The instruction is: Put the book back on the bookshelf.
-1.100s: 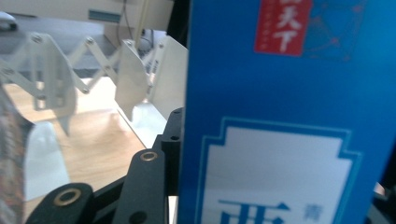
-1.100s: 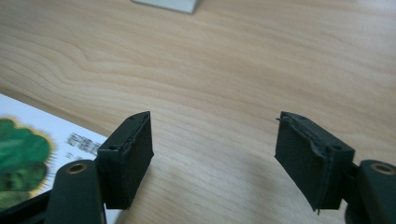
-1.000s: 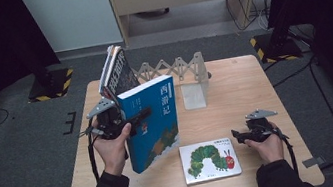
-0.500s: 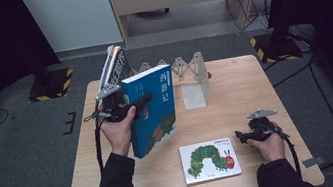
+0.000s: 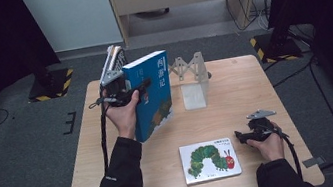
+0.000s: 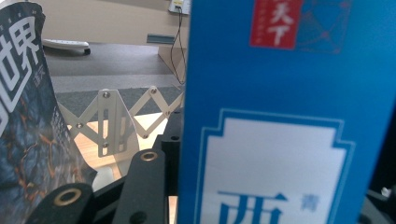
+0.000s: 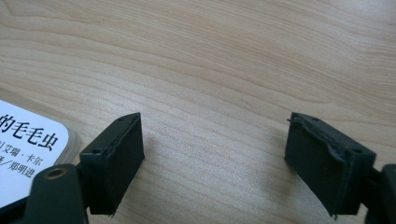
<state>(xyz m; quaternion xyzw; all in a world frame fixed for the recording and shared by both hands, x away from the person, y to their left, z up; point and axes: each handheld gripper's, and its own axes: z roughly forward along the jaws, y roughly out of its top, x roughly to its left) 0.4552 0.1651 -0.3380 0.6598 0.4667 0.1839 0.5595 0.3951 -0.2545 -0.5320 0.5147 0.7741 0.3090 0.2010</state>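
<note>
My left gripper [image 5: 136, 89] is shut on a thick blue book [image 5: 152, 95], held upright above the table's far left part. In the left gripper view the blue book [image 6: 280, 116] stands close between the jaws. A dark-covered book [image 5: 116, 58] leans just behind it, and this dark book [image 6: 23, 116] is at the left of that view. My right gripper [image 5: 238, 136] rests low near the front right, just right of a flat white caterpillar picture book [image 5: 209, 160]. The right gripper [image 7: 212, 158] is open, its jaws have just been opening, and bare wood lies between them.
A white scissor-fold book rack [image 5: 190, 69] stands at the far middle of the wooden table [image 5: 234, 88], and the rack [image 6: 121, 116] is behind the blue book. A corner of the picture book [image 7: 28, 149] lies beside the right gripper's left jaw. Grey floor surrounds the table.
The left hand has carried the blue book away from the person toward the table's far side, closer to the dark book. The right hand has stayed where it was.
</note>
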